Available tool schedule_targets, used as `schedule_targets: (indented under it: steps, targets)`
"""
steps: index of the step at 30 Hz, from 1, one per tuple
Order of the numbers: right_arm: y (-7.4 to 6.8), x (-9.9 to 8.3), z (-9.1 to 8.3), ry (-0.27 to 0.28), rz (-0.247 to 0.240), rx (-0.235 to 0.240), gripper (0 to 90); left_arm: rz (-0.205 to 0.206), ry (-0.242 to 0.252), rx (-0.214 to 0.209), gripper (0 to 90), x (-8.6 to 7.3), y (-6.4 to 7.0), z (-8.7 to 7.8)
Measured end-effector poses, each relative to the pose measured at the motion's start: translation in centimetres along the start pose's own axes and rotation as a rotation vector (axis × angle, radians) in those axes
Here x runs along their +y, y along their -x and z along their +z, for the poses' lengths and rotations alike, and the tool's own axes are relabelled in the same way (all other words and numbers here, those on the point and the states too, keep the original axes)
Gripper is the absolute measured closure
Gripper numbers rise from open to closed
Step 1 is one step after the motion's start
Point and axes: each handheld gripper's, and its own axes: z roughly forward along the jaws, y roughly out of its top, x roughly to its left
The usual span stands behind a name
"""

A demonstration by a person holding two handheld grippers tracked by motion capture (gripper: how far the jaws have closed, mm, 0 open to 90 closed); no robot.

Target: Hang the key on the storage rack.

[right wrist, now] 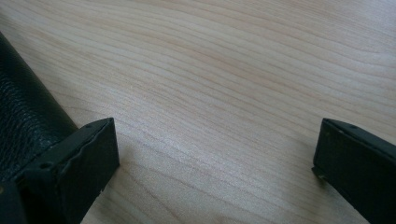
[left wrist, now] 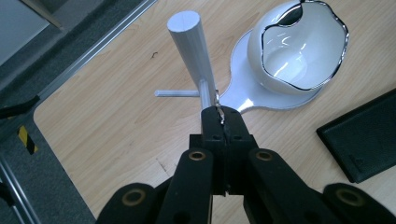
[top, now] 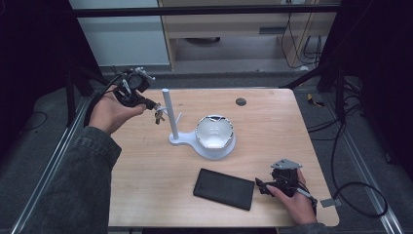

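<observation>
A white stand has an upright post (top: 167,111) (left wrist: 189,44) with thin side pegs (left wrist: 176,93) and a flat base (top: 181,141). On that base sits a white bowl (top: 214,130) (left wrist: 299,46) with a dark wavy rim. My left gripper (top: 156,109) (left wrist: 223,119) is shut on a small metal ring (left wrist: 217,101), held right beside a peg near the post; something small and dark dangles below it (top: 158,117). My right gripper (top: 261,186) (right wrist: 215,158) rests open on the table, its left jaw against the black textured case (top: 224,188) (right wrist: 23,121).
The wooden table (top: 272,126) has a small dark round plug (top: 240,102) at the back. The case's corner (left wrist: 362,140) lies to the right of the stand. Cables trail on the floor at the right (top: 360,195). Metal rails (top: 58,146) run along the table's sides.
</observation>
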Motion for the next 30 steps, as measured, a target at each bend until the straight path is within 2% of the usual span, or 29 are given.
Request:
schedule_targets:
  steps: [6, 17, 19, 20, 21, 23, 24, 25, 30]
  targets:
    - [0.0, 0.0, 0.0, 0.000, 0.000, 0.000, 0.3, 0.001, -0.011, 0.009, 89.7, 0.1, -0.1, 0.7]
    - [0.0, 0.0, 0.0, 0.000, -0.001, 0.002, 0.3, -0.022, 0.030, 0.005, 89.7, 0.0, -0.1, 1.5]
    - [0.0, 0.0, 0.0, 0.000, -0.001, 0.002, 0.3, -0.042, 0.050, 0.012, 89.2, -0.1, -0.1, 1.9]
    - [0.0, 0.0, 0.0, 0.000, -0.001, 0.002, 0.3, -0.052, 0.065, 0.015, 87.4, -0.2, 0.0, 2.0]
    - [0.0, 0.0, 0.0, 0.000, -0.001, 0.002, 0.3, -0.057, 0.079, 0.021, 81.1, -0.4, 0.0, 2.1]
    - [0.0, 0.0, 0.0, 0.000, -0.001, 0.003, 0.3, -0.048, 0.088, 0.022, 73.2, -0.9, 0.2, 2.0]
    - [0.0, 0.0, 0.0, 0.000, -0.001, 0.003, 0.4, -0.051, 0.109, 0.035, 69.0, -1.3, 0.4, 1.9]
    - [0.0, 0.0, 0.0, 0.000, -0.003, 0.002, 0.3, -0.038, 0.129, 0.055, 63.7, -1.7, 0.6, 1.8]
    - [0.0, 0.0, 0.0, 0.000, -0.002, 0.003, 0.3, -0.046, 0.197, 0.068, 43.0, -4.4, 1.7, 1.5]
